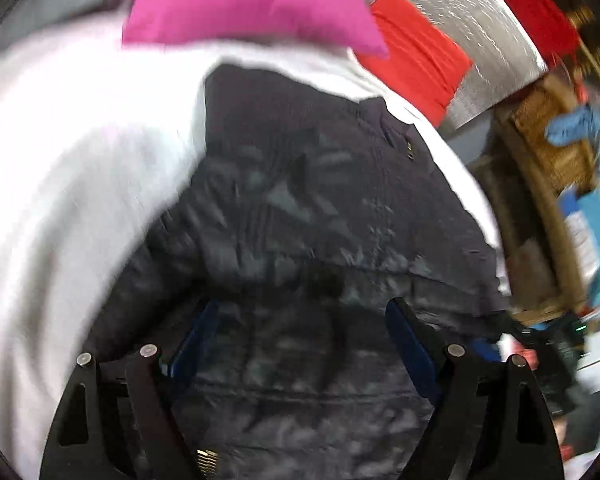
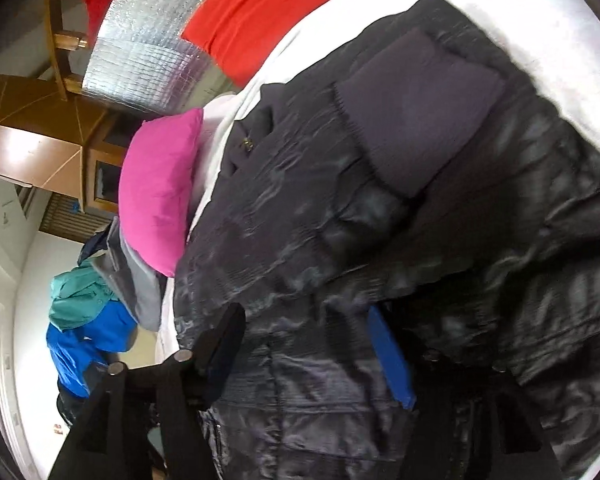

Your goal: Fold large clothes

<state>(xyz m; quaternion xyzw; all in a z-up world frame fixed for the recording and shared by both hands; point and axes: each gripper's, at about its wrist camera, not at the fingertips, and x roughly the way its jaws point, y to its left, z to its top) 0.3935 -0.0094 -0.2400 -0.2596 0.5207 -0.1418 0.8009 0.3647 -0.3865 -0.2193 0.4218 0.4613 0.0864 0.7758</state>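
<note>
A shiny black puffer jacket (image 1: 300, 184) lies spread on a white bedsheet (image 1: 60, 160). My left gripper (image 1: 300, 324) hangs open just above the jacket's body, with its blue-padded fingers (image 1: 410, 340) wide apart and only jacket fabric showing below them. The right wrist view shows the same jacket (image 2: 340, 220) with a ribbed dark cuff (image 2: 412, 120) lying on top. Over its lower part my right gripper (image 2: 304, 344) stands open, and its blue pad (image 2: 392, 360) is clear of the cloth. Whether either gripper touches the jacket I cannot tell.
A pink pillow (image 1: 244, 4) and a red pillow (image 1: 416, 56) lie at the head of the bed, against a silver foil panel (image 1: 480, 20). Grey folded clothes (image 2: 140, 280) and a blue and teal garment (image 2: 88, 320) sit beyond the bed's edge. Wooden furniture (image 1: 548, 152) stands beside it.
</note>
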